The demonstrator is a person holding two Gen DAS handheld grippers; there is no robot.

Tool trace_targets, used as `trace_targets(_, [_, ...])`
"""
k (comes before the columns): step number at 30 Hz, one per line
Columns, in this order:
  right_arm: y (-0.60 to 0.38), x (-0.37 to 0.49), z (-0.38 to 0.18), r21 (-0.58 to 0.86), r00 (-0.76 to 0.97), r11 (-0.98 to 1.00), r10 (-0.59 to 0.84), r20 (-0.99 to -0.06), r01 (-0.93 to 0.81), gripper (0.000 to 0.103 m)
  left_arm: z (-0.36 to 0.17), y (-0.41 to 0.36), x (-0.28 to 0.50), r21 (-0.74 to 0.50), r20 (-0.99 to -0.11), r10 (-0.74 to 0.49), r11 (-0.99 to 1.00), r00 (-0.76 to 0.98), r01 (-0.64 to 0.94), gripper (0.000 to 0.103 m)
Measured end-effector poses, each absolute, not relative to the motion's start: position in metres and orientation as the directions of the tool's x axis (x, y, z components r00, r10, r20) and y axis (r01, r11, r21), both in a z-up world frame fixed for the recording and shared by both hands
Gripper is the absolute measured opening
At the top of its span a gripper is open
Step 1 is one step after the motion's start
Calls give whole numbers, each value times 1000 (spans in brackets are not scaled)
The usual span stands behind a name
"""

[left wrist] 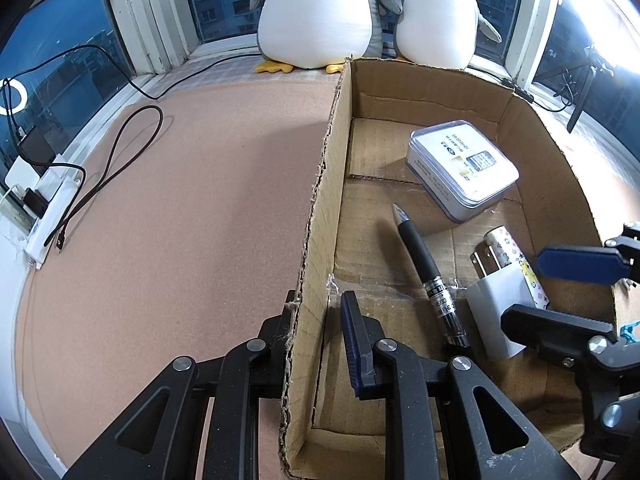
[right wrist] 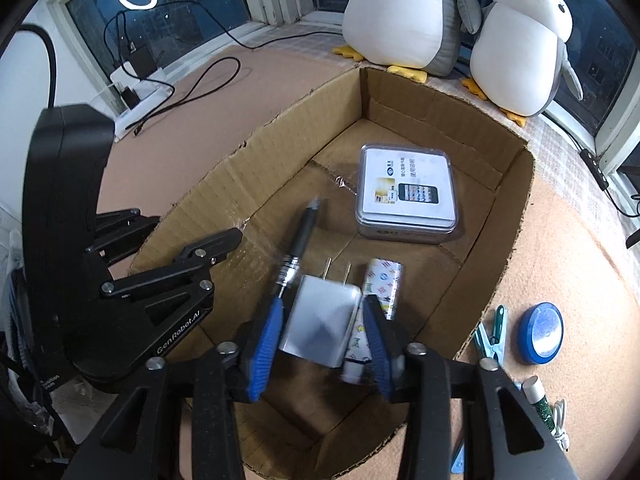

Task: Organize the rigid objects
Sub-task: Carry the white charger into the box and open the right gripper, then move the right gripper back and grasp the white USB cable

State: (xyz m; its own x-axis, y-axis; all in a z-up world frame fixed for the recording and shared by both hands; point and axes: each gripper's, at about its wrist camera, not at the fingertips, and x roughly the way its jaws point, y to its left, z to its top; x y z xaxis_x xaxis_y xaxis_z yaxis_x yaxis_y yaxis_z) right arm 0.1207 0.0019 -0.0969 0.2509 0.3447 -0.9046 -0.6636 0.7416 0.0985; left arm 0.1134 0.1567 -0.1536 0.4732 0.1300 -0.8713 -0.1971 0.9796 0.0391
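An open cardboard box (left wrist: 320,208) (right wrist: 516,216) holds a clear case with a white card (left wrist: 464,168) (right wrist: 406,194), a black pen (left wrist: 428,272) (right wrist: 298,244), a patterned tube (left wrist: 516,264) (right wrist: 384,284) and a white plug adapter (left wrist: 500,304) (right wrist: 324,324). My left gripper (left wrist: 320,304) straddles the box's left wall, with one finger inside and one outside. My right gripper (right wrist: 322,328) (left wrist: 540,292) is open inside the box, with its blue pads either side of the adapter and the tube's near end.
Two plush penguins (left wrist: 320,12) (right wrist: 520,44) stand behind the box. A power strip with cables (left wrist: 52,200) (right wrist: 136,92) lies at the left. Right of the box lie a blue tape roll (right wrist: 540,332), green clips (right wrist: 492,340) and a glitter tube (right wrist: 540,400).
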Motion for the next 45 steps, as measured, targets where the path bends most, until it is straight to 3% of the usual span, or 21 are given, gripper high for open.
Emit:
trace_targets(15, [-74, 119, -54, 169, 304, 791, 410, -860, -588, 41, -154, 156, 114, 40, -871, 131, 980, 473, -197, 21])
trace_targets(30, [-223, 126, -78, 0, 355, 907, 165, -920, -421, 41, -154, 156, 114, 43, -871, 133, 980, 473, -196, 21])
trace_targets(45, [-233, 146, -119, -60, 301, 893, 86, -950, -445, 41, -154, 157, 114, 41, -873, 131, 980, 470, -197, 21])
